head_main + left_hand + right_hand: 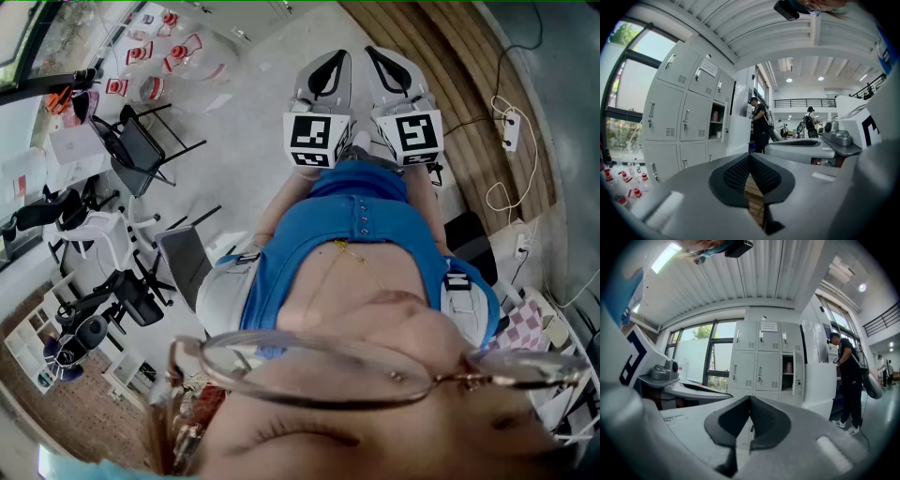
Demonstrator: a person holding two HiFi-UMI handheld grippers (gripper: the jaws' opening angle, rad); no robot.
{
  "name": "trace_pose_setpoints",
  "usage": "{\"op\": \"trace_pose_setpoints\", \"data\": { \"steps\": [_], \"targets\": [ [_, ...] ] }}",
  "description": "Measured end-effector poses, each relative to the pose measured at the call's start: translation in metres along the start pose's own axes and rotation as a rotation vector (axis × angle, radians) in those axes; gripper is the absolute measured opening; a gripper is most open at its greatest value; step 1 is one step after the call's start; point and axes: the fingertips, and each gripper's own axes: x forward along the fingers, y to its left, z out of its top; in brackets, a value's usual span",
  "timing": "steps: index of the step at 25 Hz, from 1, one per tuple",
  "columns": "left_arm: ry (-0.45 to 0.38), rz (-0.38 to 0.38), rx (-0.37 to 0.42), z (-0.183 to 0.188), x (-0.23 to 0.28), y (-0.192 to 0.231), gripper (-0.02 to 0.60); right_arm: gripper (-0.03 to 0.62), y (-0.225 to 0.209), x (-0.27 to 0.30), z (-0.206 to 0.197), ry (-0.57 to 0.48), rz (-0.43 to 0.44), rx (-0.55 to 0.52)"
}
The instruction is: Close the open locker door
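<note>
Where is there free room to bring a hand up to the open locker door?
Free: the stretch before the closed lockers, between the window and the open door. Crowded: right of the door, where a white cabinet stands close by, with a person in black beyond it.

The lockers [757,357] and the open locker door [796,373] are seen as smooth, matt painted sheet metal with bright metal handles [760,373], while before the lockers the right gripper [750,398] is shelled in smooth matt grey plastic, its pads [766,419] finished in black ribbed rubber.
</note>
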Motion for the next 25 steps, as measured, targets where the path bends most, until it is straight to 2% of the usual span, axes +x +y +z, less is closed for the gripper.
{"op": "trace_pose_setpoints", "data": {
  "steps": [9, 16, 25],
  "targets": [
    [-0.003, -0.006, -0.013, -0.002, 0.009, -0.002, 0.002, 0.002, -0.014, 0.002, -0.008, -0.022, 0.0, 0.047],
    [-0.024, -0.011, -0.022, 0.009, 0.038, 0.035, 0.0, 0.002, -0.024, 0.045, -0.001, -0.039, 0.016, 0.072],
    [-0.038, -0.084, -0.013, 0.028, 0.103, 0.086, 0.0, 0.002, -0.058, 0.123, 0.01, -0.045, -0.02, 0.047]
  ]
}}
